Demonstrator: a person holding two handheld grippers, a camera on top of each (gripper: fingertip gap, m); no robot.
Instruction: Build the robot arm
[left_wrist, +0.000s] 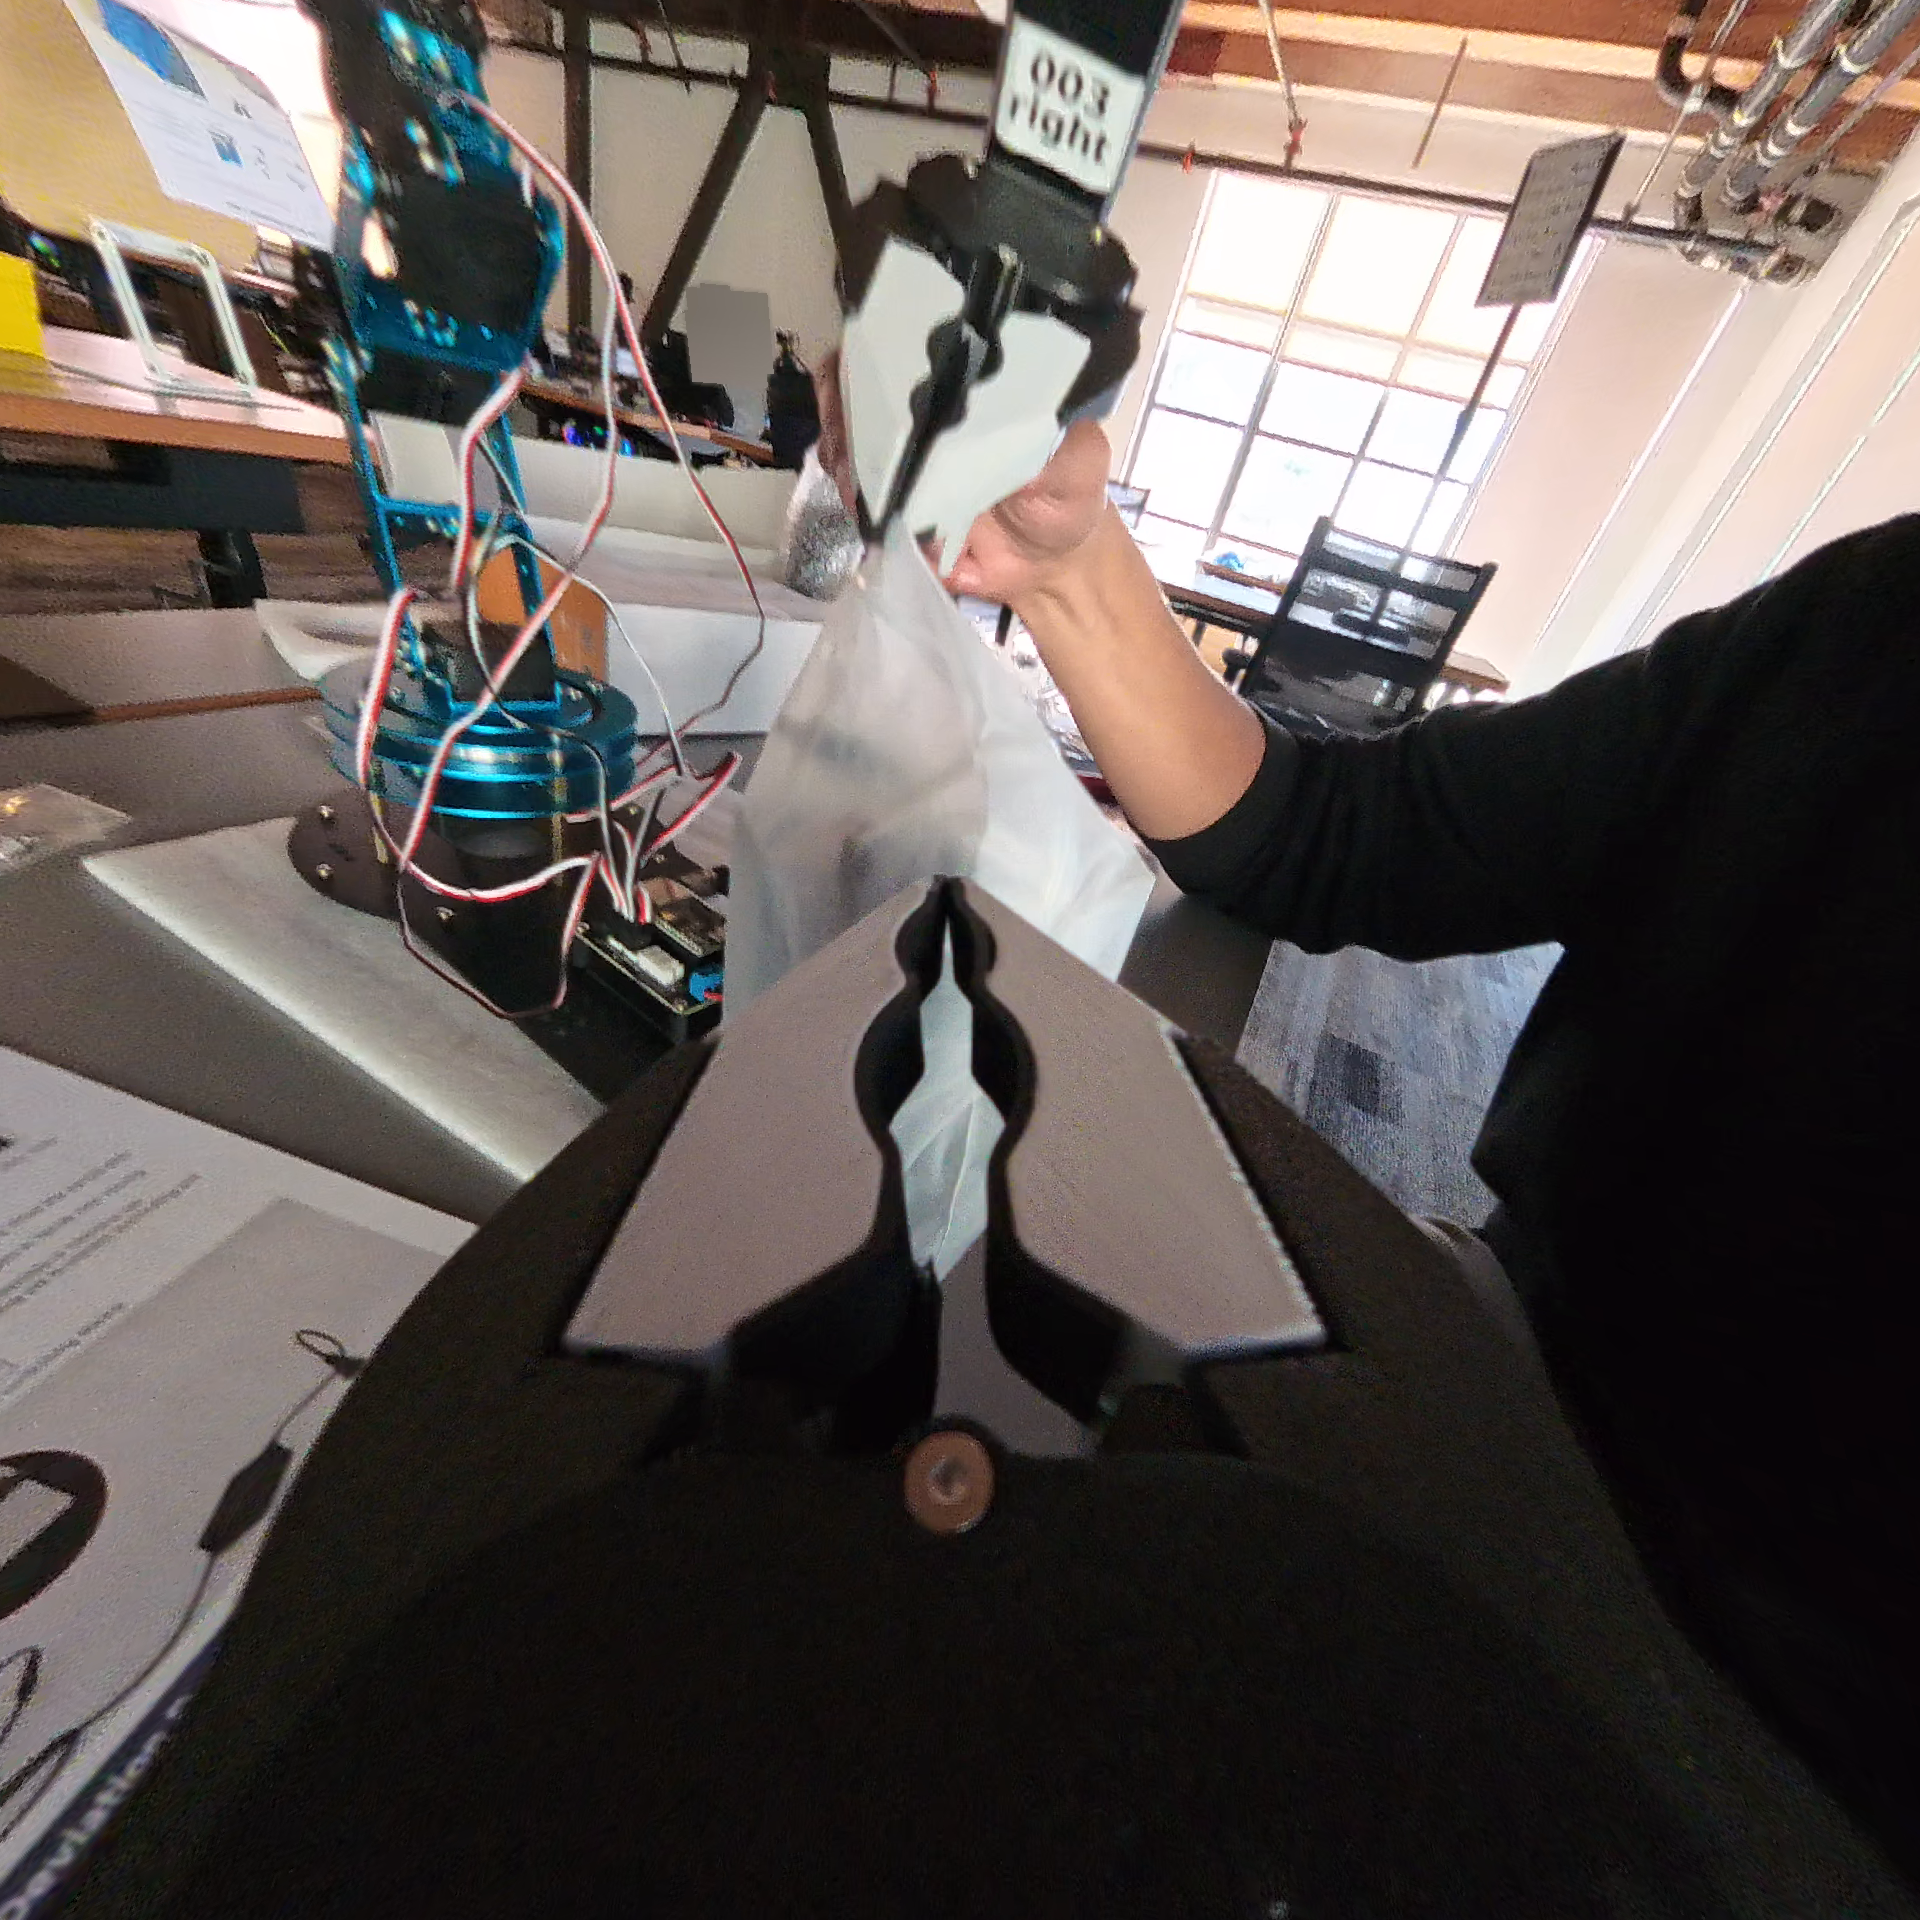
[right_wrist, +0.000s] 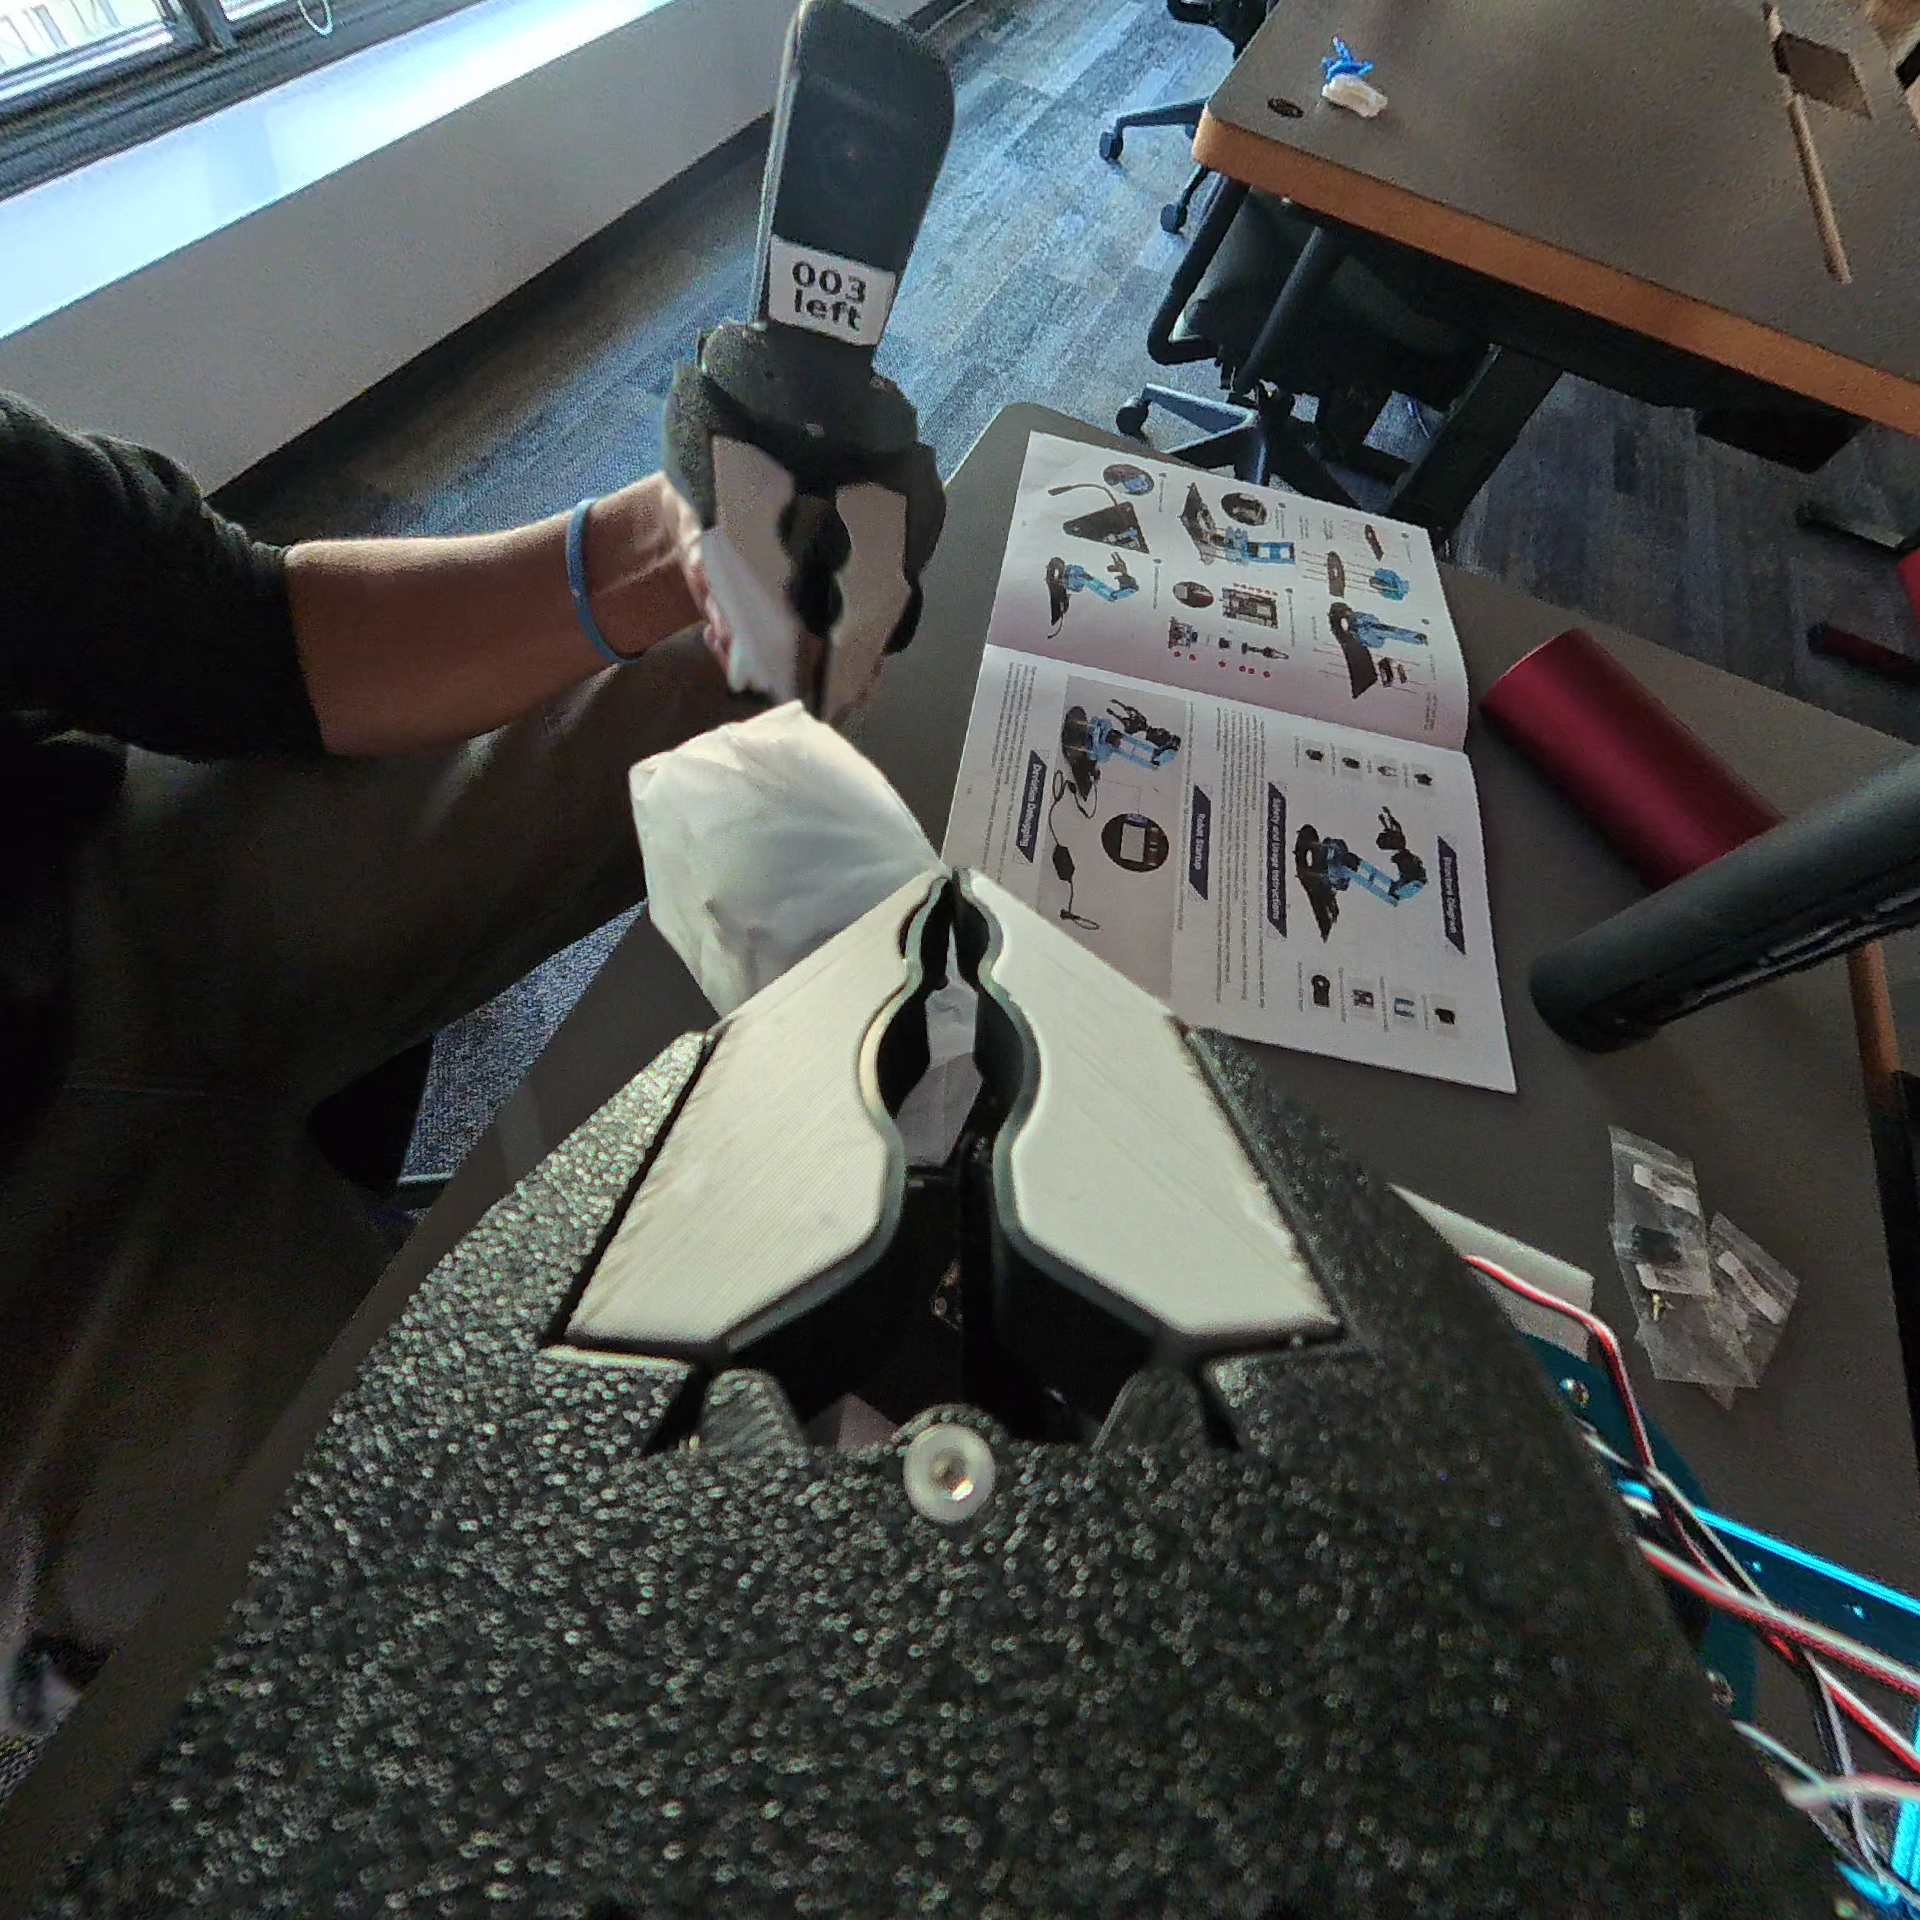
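Observation:
A white, thin plastic bag (left_wrist: 914, 748) hangs stretched between both grippers above the table edge. My left gripper (left_wrist: 948, 888) is shut on its lower end; white film shows between the fingers. My right gripper (left_wrist: 883, 535) is above it in the left wrist view, shut on the bag's upper end. In the right wrist view my right gripper (right_wrist: 954, 881) is shut on the bag (right_wrist: 769, 842), and the left gripper (right_wrist: 821, 707) pinches its far end. A person's forearms hold both tools.
A blue metal robot arm kit (left_wrist: 457, 436) with red-white wires stands on a black base on the dark table (right_wrist: 1558, 1122). An open instruction booklet (right_wrist: 1226, 748), a red cylinder (right_wrist: 1621, 769), a black tube (right_wrist: 1725, 925) and small parts bags (right_wrist: 1694, 1278) lie on it. Some 10 centimeters of space lies between my two pairs of fingers.

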